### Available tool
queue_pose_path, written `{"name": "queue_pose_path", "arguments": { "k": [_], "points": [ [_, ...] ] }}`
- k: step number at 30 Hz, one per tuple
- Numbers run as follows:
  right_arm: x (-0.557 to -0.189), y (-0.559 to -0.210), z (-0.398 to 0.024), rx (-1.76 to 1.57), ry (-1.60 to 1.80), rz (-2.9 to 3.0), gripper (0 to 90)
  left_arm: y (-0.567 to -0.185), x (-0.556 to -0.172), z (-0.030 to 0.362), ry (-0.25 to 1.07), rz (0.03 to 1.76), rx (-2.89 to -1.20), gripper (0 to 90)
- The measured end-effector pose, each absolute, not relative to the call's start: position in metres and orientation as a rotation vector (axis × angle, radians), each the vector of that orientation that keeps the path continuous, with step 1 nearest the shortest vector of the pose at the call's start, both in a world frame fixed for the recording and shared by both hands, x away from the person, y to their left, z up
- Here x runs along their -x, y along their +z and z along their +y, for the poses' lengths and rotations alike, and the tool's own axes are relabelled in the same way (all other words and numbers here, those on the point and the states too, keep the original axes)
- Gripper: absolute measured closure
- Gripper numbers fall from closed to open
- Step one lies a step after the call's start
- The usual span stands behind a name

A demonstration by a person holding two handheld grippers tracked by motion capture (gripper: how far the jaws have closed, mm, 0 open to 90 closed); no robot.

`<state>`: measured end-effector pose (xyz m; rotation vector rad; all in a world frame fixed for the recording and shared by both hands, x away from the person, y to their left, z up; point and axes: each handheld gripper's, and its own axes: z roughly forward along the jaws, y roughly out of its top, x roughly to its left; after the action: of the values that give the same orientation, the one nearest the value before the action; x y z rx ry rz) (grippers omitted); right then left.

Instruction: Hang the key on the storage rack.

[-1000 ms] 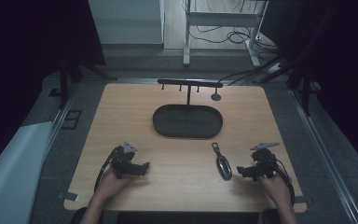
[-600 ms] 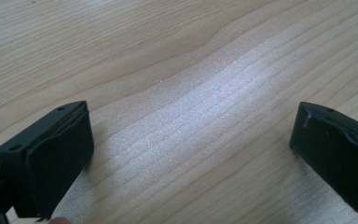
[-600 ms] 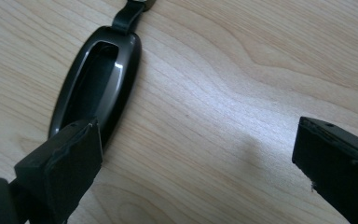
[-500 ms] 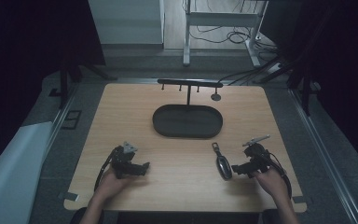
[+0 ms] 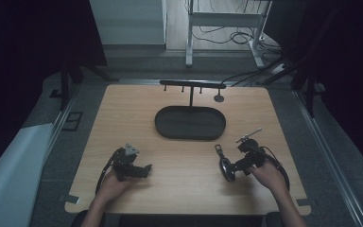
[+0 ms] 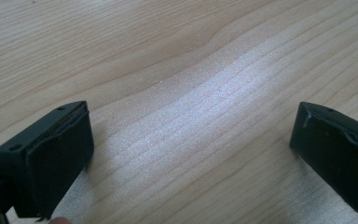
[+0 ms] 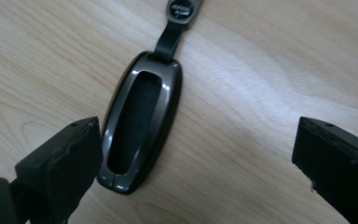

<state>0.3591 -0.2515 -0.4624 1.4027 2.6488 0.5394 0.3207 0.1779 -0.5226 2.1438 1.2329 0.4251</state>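
Note:
A dark glossy key fob (image 7: pixel 142 121) with a short strap and tag lies flat on the wooden table (image 5: pixel 179 189); the high view has the key fob (image 5: pixel 225 168) at the front right. My right gripper (image 5: pixel 234 166) is open just to its right, jaws wide, and in the right gripper view the fob lies beside the left jaw, inside the gap of the right gripper (image 7: pixel 200 163). At the front left my left gripper (image 5: pixel 144 171) rests open on bare wood. The left gripper (image 6: pixel 191 149) holds nothing between its jaws.
A black oval tray (image 5: pixel 190 123) sits in the middle of the table. Behind it stands a low black T-shaped rack (image 5: pixel 192 85) with small pegs. The table's front edge is close to both hands.
My right gripper has moved left toward the key fob until the fob lies between its jaws. The left gripper has stayed where it was.

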Motion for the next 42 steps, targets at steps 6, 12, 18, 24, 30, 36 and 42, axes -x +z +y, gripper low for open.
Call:
{"name": "queue_pose_path", "arguments": {
  "k": [6, 12, 18, 24, 30, 36, 42],
  "points": [
    [-0.366, -0.465, -0.236, -1.413, 0.442, 2.711, 8.7, -0.523, -0.321, 0.178, 0.425, 1.234, -2.144, 0.0],
    [-0.37, -0.471, -0.22, -1.404, 0.315, 2.761, 13.2, -0.523, -0.321, 0.178, 0.425, 1.234, -2.143, 0.0],
    [-0.374, -0.477, -0.208, -1.437, 0.232, 2.774, 22.2, -0.523, -0.321, 0.178, 0.425, 1.234, -2.143, 0.0],
    [-0.377, -0.481, -0.199, -1.421, 0.15, 2.76, 33.5, -0.523, -0.321, 0.178, 0.425, 1.234, -2.144, 0.0],
    [-0.379, -0.479, -0.197, -1.38, 0.089, 2.78, 45.4, -0.523, -0.321, 0.178, 0.425, 1.234, -2.144, 0.0],
    [-0.382, -0.474, -0.201, -1.384, 0.155, 2.835, 46.9, -0.523, -0.321, 0.178, 0.425, 1.234, -2.144, 0.0],
    [-0.383, -0.455, -0.204, -1.368, 0.212, 2.851, 47.4, -0.523, -0.321, 0.178, 0.425, 1.234, -2.144, 0.0]
  ]
}}
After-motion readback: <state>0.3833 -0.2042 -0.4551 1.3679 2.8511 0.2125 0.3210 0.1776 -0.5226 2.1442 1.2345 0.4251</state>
